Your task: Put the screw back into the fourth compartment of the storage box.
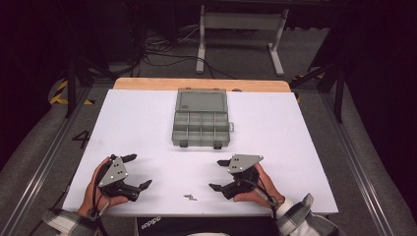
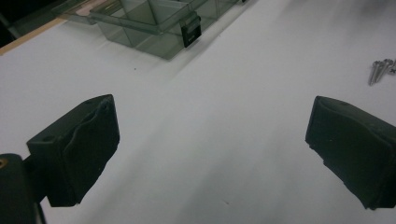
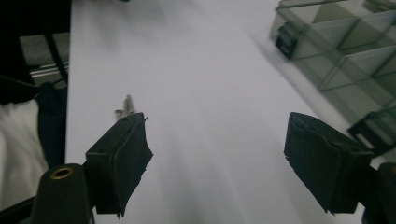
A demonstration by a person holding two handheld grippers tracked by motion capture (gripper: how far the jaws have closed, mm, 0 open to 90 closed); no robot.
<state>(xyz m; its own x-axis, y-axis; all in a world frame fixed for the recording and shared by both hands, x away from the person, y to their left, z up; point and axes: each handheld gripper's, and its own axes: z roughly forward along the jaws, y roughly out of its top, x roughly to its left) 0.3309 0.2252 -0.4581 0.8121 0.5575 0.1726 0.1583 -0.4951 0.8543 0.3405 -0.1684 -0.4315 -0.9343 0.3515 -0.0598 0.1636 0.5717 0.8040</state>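
We see a white surface (image 1: 275, 147) with a clear grey plastic box (image 1: 201, 118) lying open near its far middle. Its lid is folded back flat toward the far edge, and the tray in front is split by thin walls into small compartments in rows. From above, every compartment looks bare, with the pale bottom showing through; we cannot tell whether anything very small lies in them. Two dark latches sit on the near wall of the tray, and in the left claw's view one of these latches (image 2: 191, 31) hangs on the box's corner.

A small cluster of screws (image 1: 190, 197) lies loose on the surface near the front edge, well apart from the box and between the two hands. In the left claw's view the screws (image 2: 380, 69) lie off at the far right. In the right claw's view they (image 3: 125, 107) peek out just behind the tip of the jaw that shows on the left side.

The left claw (image 1: 136, 171) rests low at the front left, its jaws spread wide with only bare surface between them. The right claw (image 1: 219, 174) sits at the front right, pointing toward the screws, its jaws also apart and holding nothing. Both hands grip the tools from the front edge, with plaid sleeves behind them.
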